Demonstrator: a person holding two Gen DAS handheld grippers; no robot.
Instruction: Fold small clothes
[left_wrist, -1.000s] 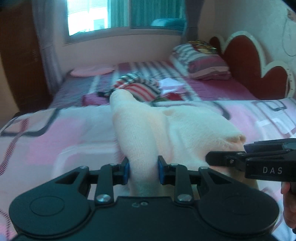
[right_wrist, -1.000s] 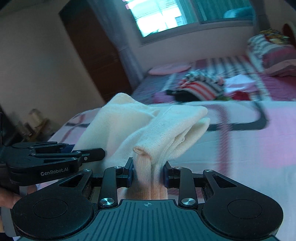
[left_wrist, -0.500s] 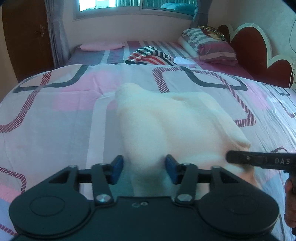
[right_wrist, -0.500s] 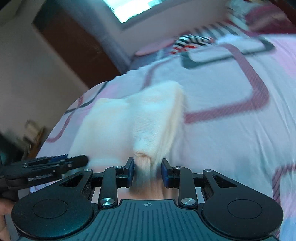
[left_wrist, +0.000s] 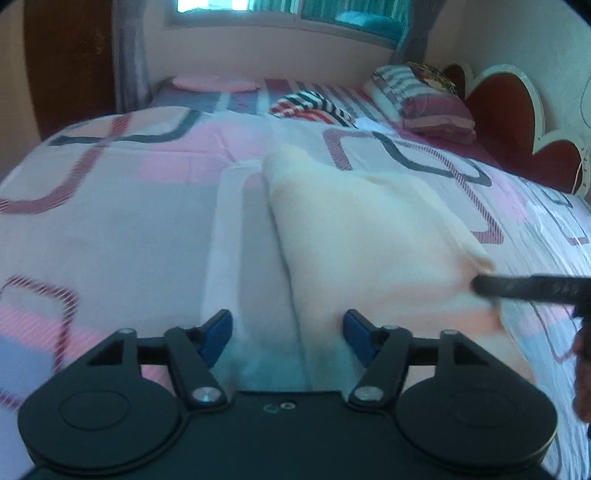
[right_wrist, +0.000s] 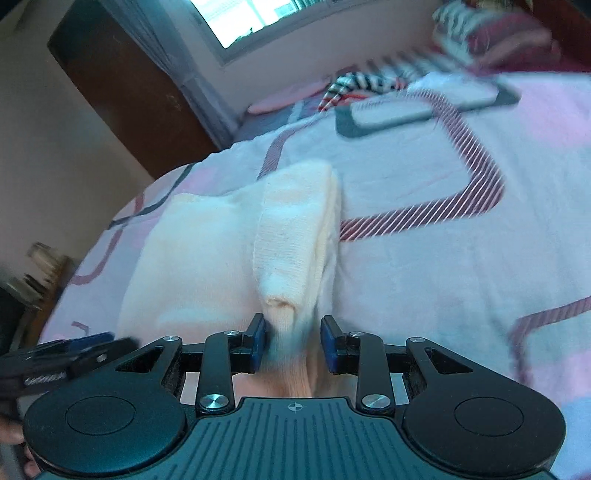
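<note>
Only one cream knitted garment (left_wrist: 369, 236) was on the pink patterned bedspread (left_wrist: 110, 206), lying folded and flat, with a ribbed cuff visible at its near right edge. Two grippers were over it: the left gripper (left_wrist: 287, 334) had its blue pads wide apart around the near edge, and the right gripper (right_wrist: 293, 341) also had its pads parted, touching the cloth lightly on one side only. Farther back lay one striped garment (left_wrist: 314, 107) and two pillows (left_wrist: 424, 99).

One cream garment (left_wrist: 369, 236), one striped clothes heap (left_wrist: 314, 107), two pillows (left_wrist: 424, 103), one pink cushion (left_wrist: 214, 83), two tongs (left_wrist: 288, 332), one bed (left_wrist: 110, 206).
</note>
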